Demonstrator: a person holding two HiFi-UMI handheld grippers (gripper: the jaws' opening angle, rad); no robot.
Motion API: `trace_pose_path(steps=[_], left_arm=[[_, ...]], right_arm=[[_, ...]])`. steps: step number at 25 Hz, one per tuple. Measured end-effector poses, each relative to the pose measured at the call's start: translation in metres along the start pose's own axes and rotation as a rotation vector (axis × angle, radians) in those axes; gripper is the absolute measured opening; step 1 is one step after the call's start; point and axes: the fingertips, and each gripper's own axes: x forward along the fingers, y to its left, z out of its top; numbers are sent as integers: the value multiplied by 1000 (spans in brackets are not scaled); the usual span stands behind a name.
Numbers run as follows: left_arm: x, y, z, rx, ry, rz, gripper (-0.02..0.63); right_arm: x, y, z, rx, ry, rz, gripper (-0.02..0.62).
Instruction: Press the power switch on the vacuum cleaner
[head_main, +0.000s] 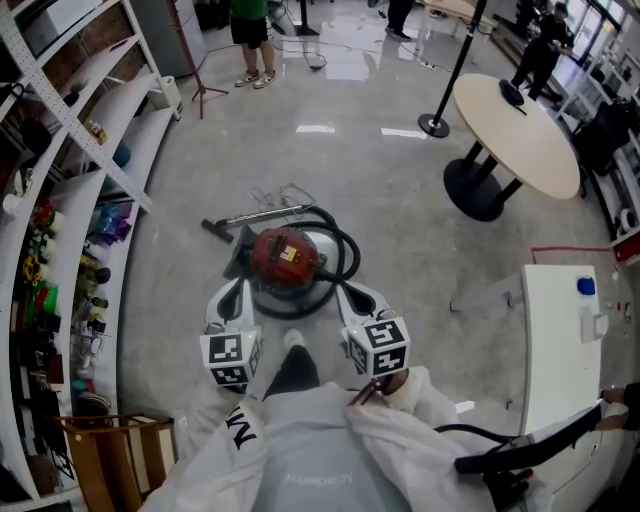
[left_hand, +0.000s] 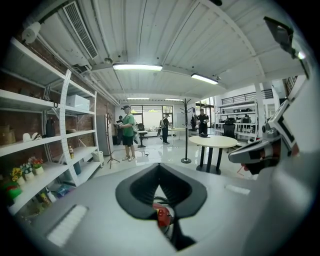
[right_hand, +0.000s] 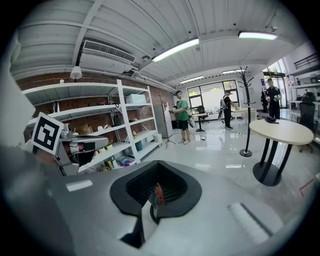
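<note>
Closest to the camera, at the person's waist, the left gripper (head_main: 232, 298) and the right gripper (head_main: 358, 298) are held side by side, pointing forward and down, one on each side of the vacuum cleaner (head_main: 290, 258). Each gripper's own view shows its dark pads drawn together at the tips, with only a narrow slit below them and nothing caught between. A sliver of the red machine shows through each slit, which suggests that both are aimed at it. Closed jaws make sense here, since a blunt joined tip suits pushing a button better than spread ones would. Neither gripper touches the machine, and both hang well above it. The vacuum cleaner sits on the bare floor (head_main: 400, 230) just ahead of the person's feet, red top facing up. The power switch cannot be picked out on that top from this height. A black hose (head_main: 345, 250) loops round the right side of the machine, and the metal wand (head_main: 262, 214) lies on the floor just beyond, clear of the approach from above. Further off stand the shelves (head_main: 70, 190) on the left and a round table (head_main: 520, 135) on the right. The press looks not yet begun.
</note>
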Motion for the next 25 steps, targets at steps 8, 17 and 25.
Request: trace_pose_path(steps=[8,17,25], left_arm=[[-36,-22,-7,5,-15,22,0],[-63,-39,-6,20,-21,33,0],[-75,-42,-13,24,-2,28,0]], right_arm=[[-33,6,-15,-5,-17,18,0],[-56,12,-23,14,-42,36,0],[-62,21,-30,31,-41,37,0]])
